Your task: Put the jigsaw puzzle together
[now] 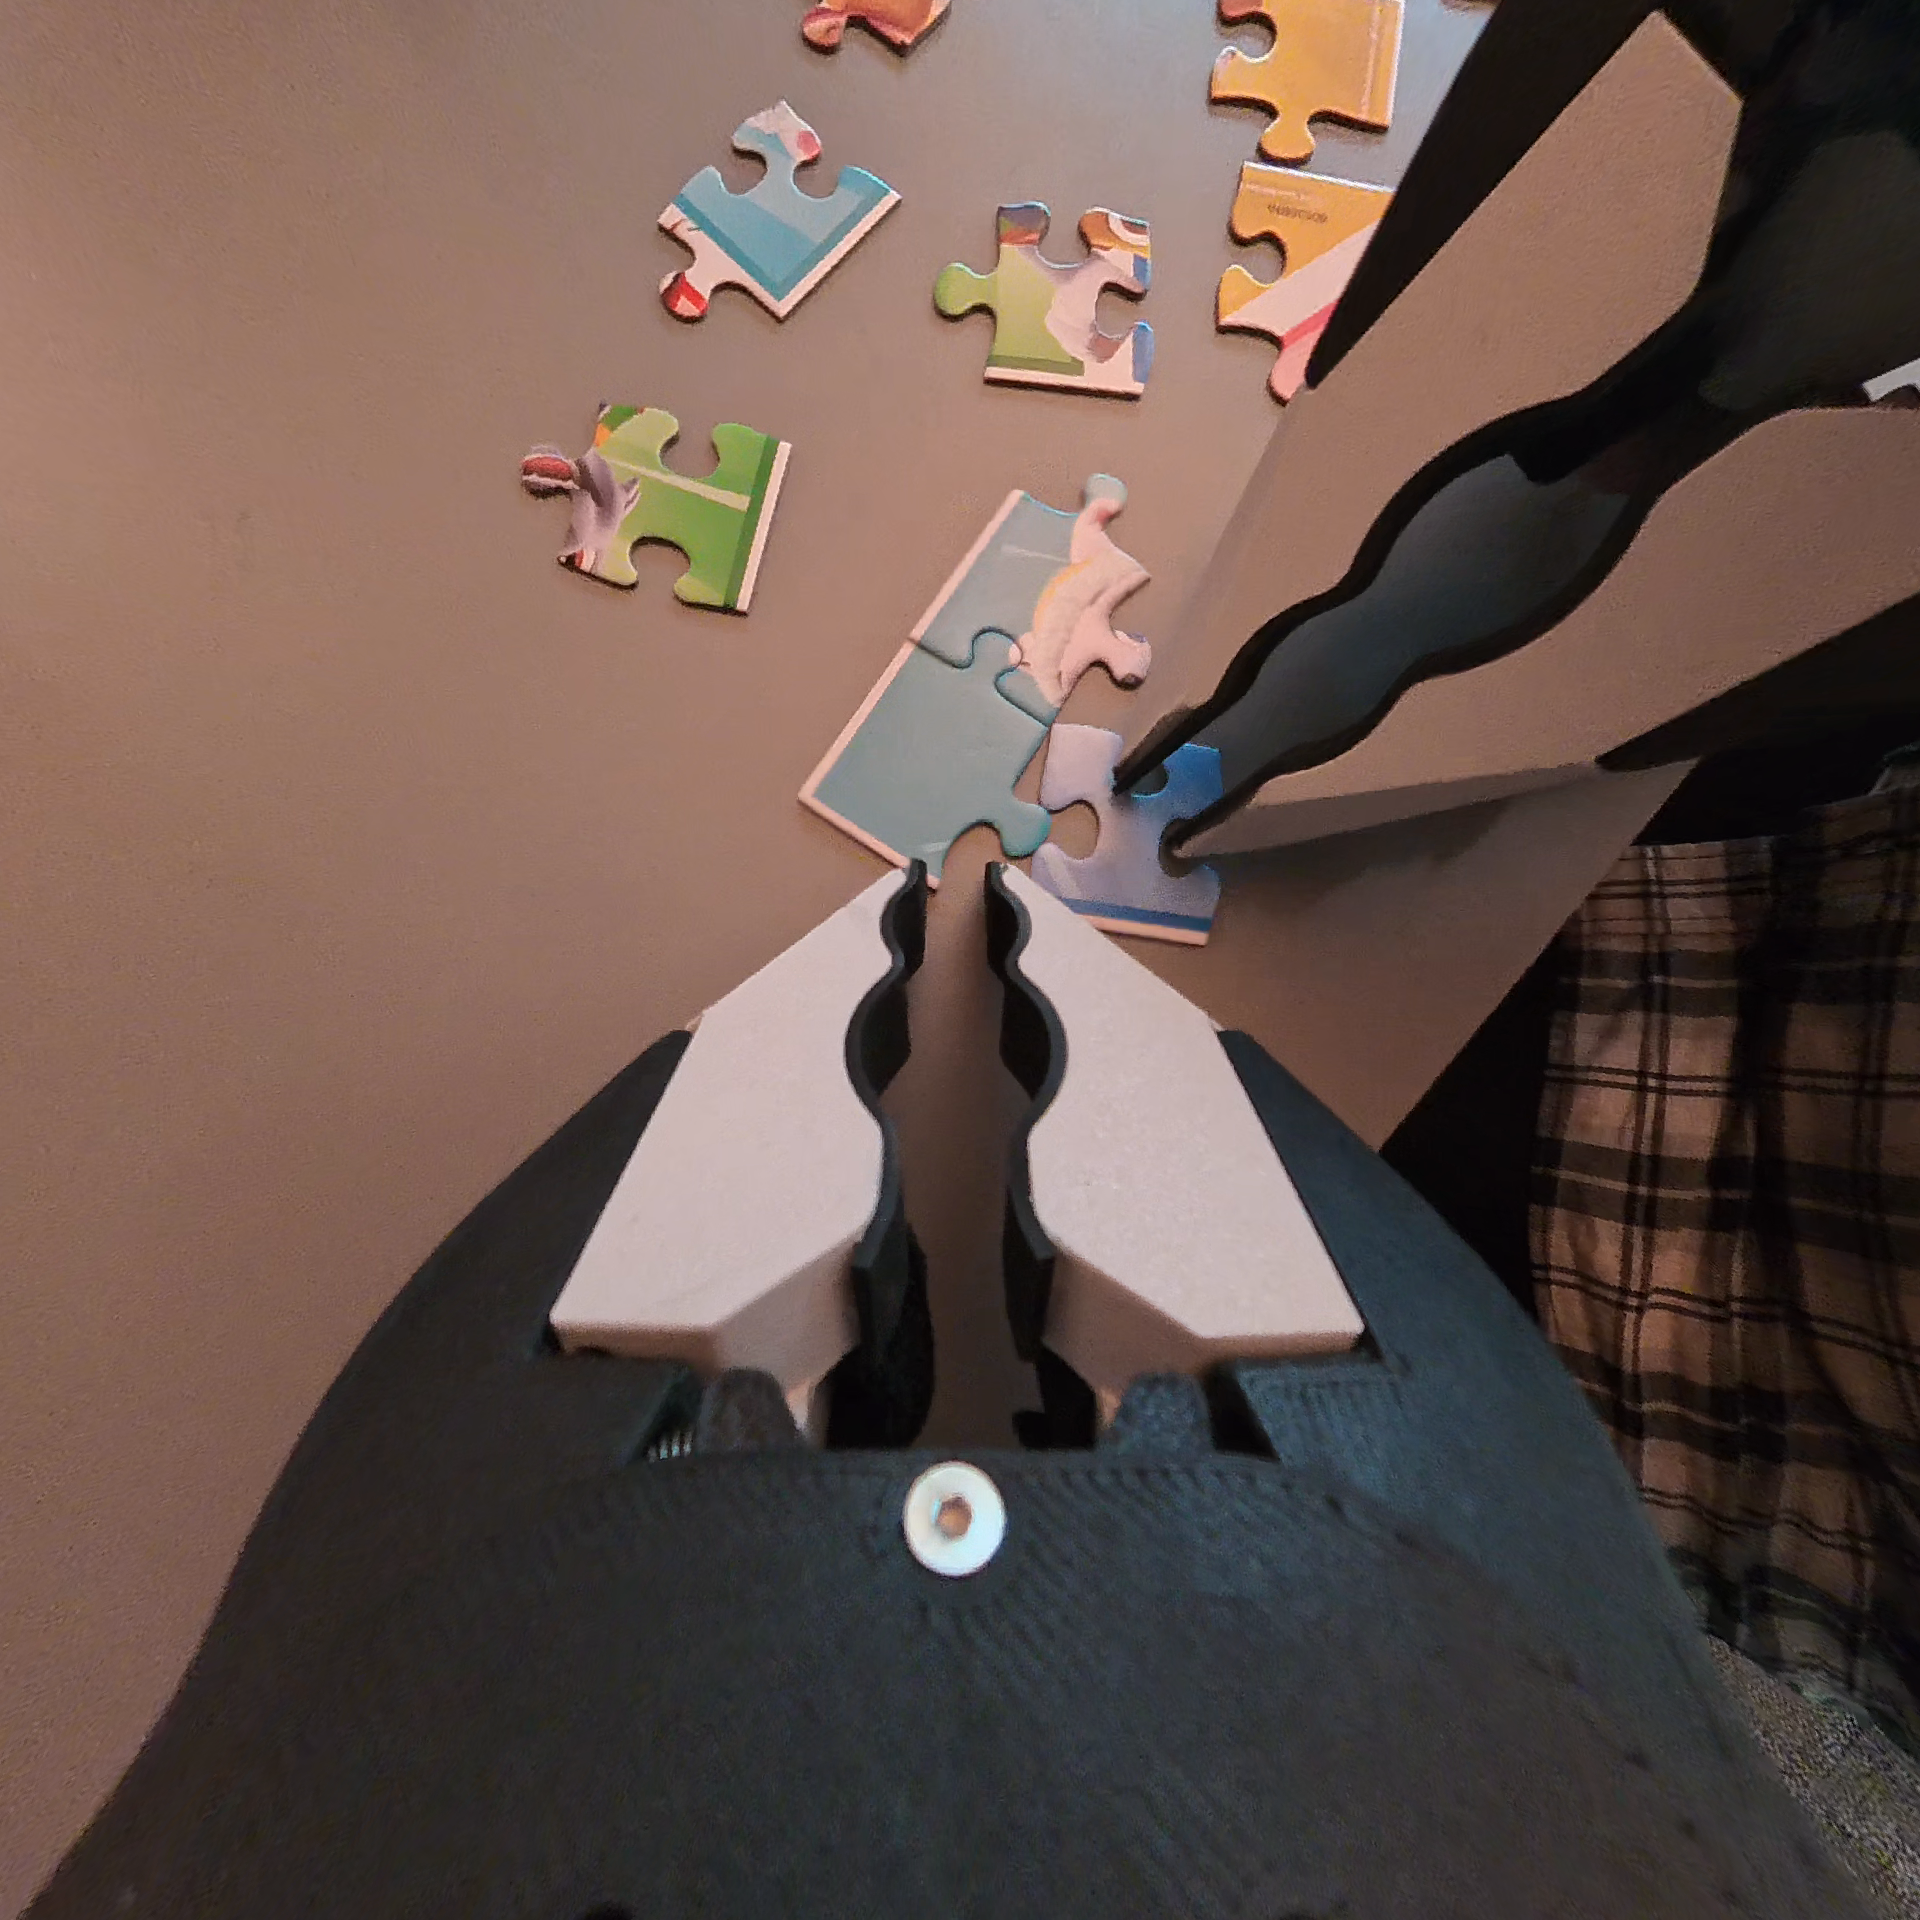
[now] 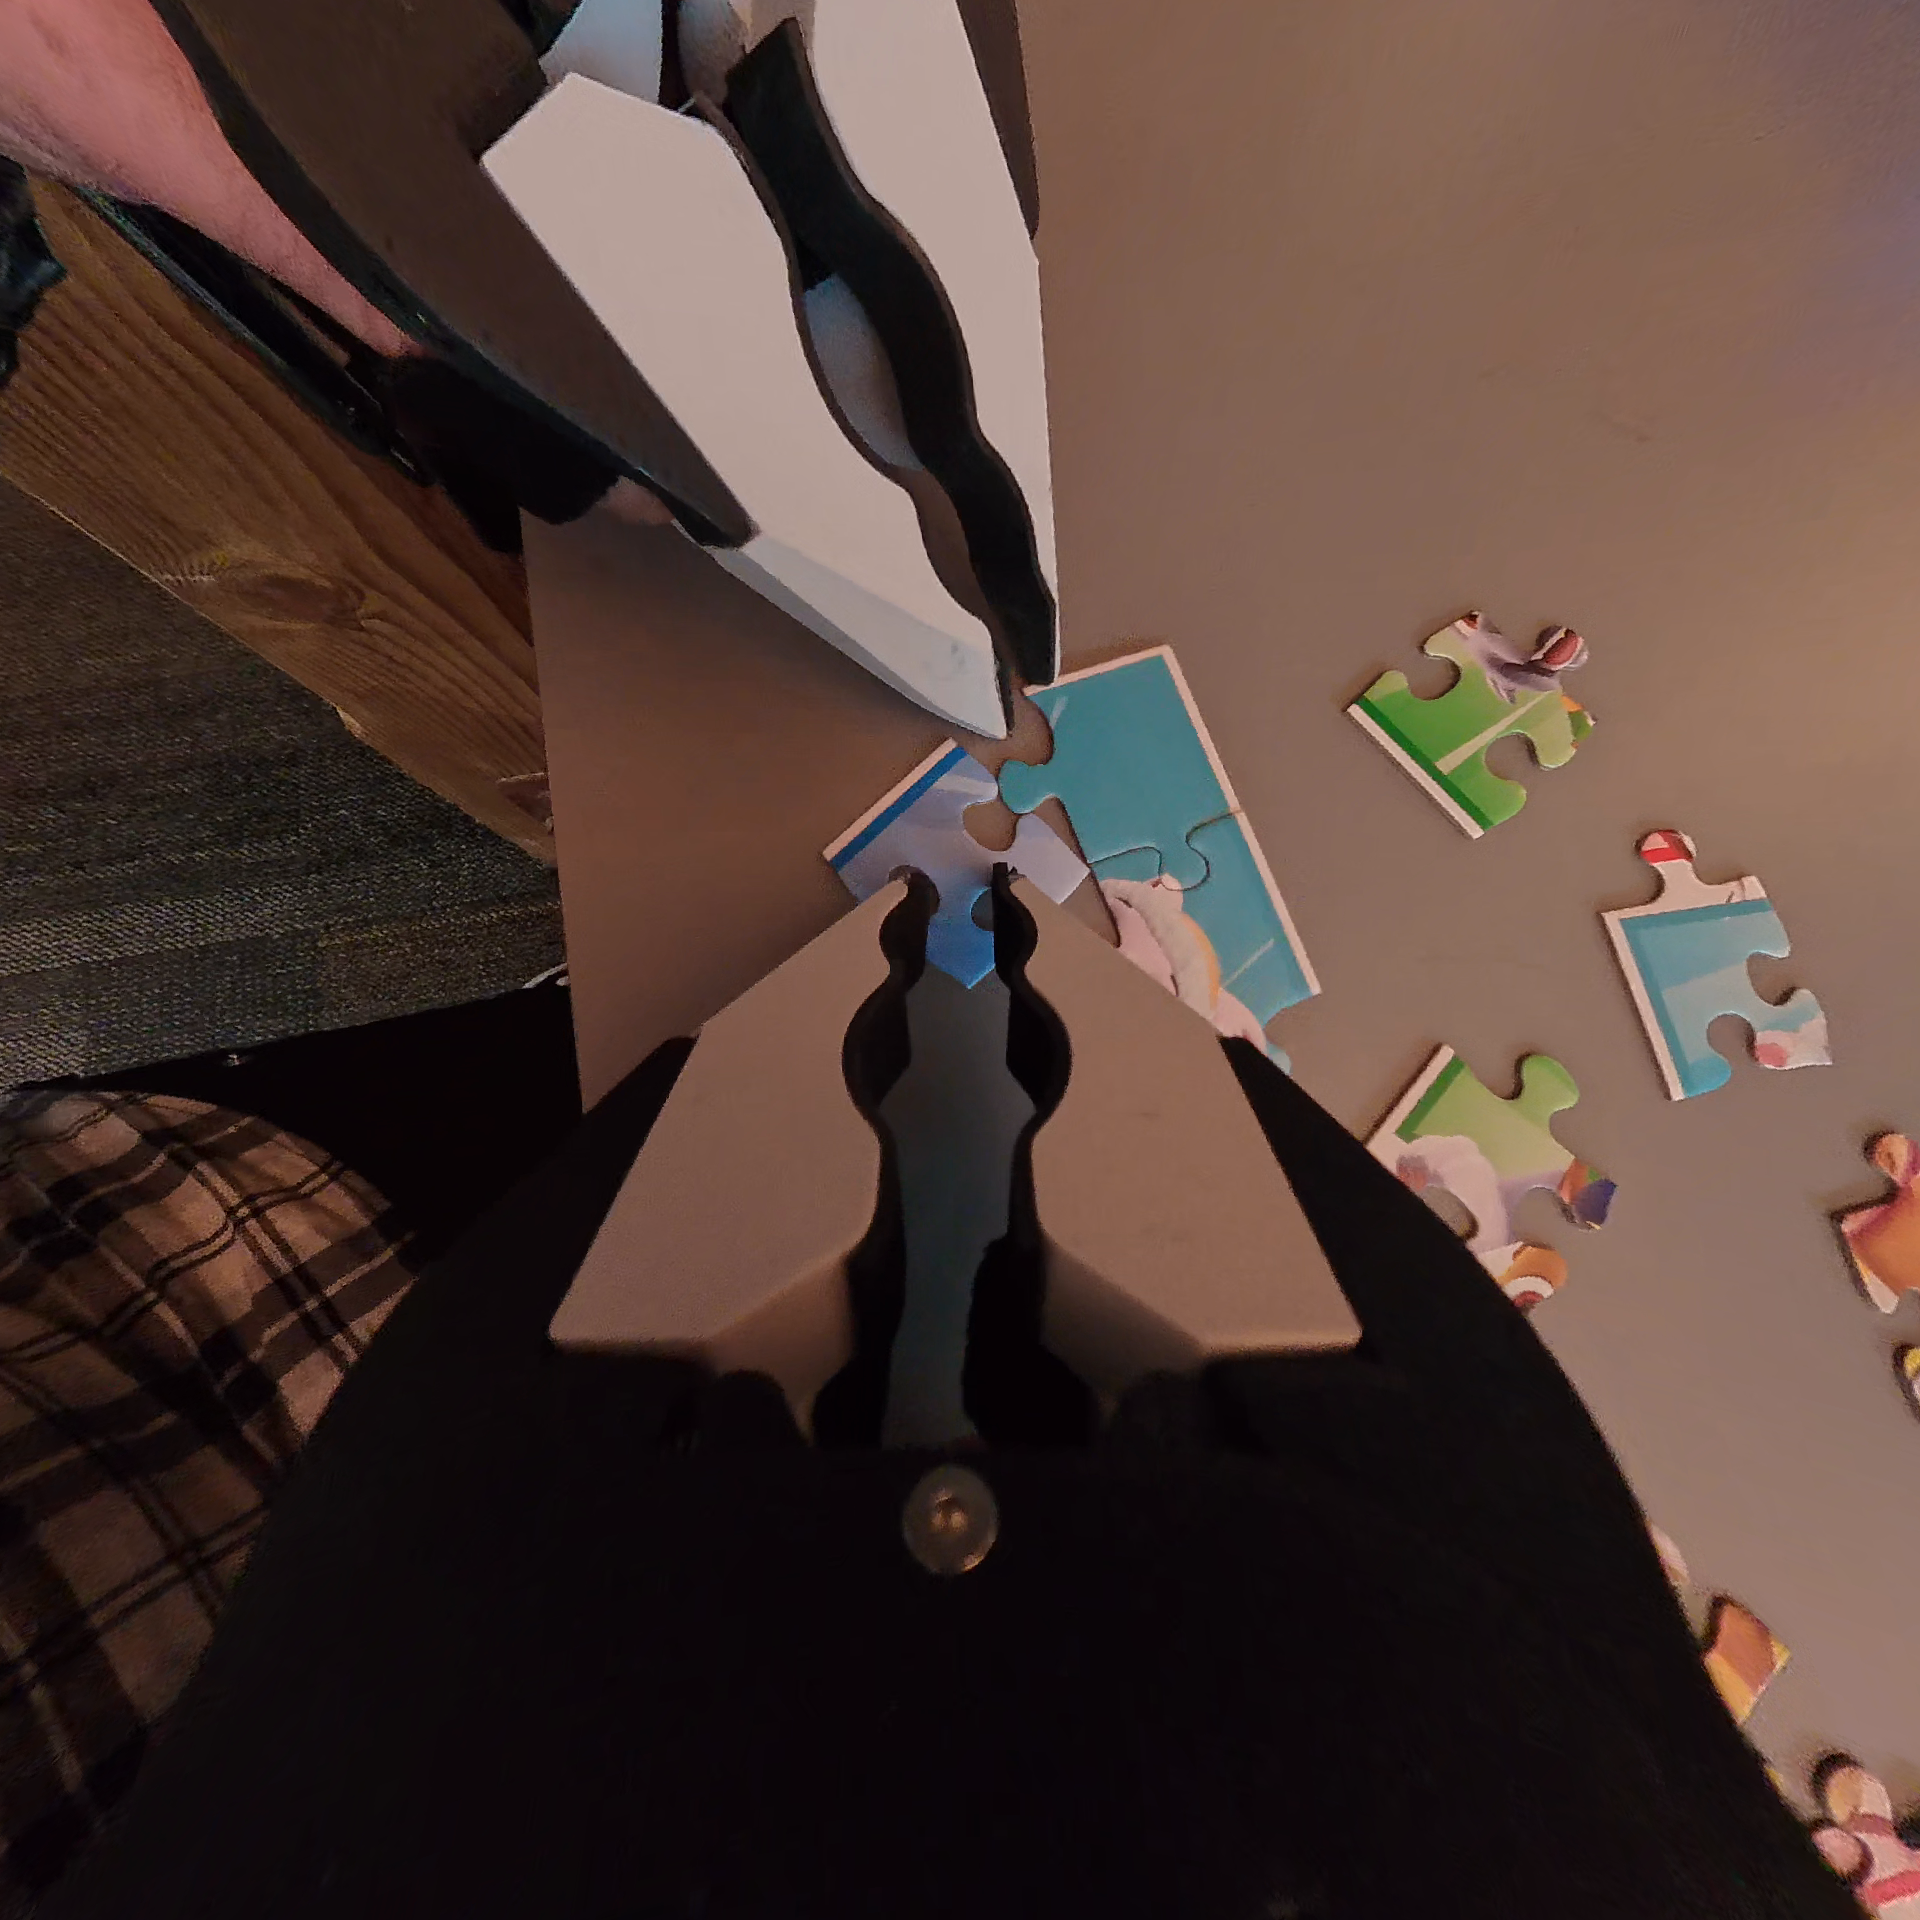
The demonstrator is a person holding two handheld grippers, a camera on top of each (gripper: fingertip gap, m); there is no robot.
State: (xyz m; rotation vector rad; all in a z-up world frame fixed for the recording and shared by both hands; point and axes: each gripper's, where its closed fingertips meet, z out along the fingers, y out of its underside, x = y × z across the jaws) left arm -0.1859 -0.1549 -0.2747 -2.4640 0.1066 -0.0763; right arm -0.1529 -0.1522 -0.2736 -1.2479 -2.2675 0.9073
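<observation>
The table point(image 1: 312, 727) is a plain brown top with wide bare room on its far side. Its near edge runs close by the work, just beyond the blue piece, with plaid cloth point(image 1: 1725, 1195) below it.

On it lies the puzzle, mostly unbuilt. One joined pair point(image 1: 966, 675) of teal border pieces is done. A blue piece point(image 1: 1132, 852) lies at the pair's near corner, its socket facing the pair's knob but seemingly not yet seated. At least six loose pieces point(image 1: 769, 218) lie scattered well apart farther out, so most of the work is left.

The left gripper point(image 1: 954, 883) stands slightly apart, holding nothing, tips at the corner of the pair, probably steadying it. The right gripper point(image 2: 951, 883) has both tips down on the blue piece with a narrow gap between them; it looks to be pressing or sliding the piece rather than clamping it.

The blue piece should be pushed away from the edge.
</observation>
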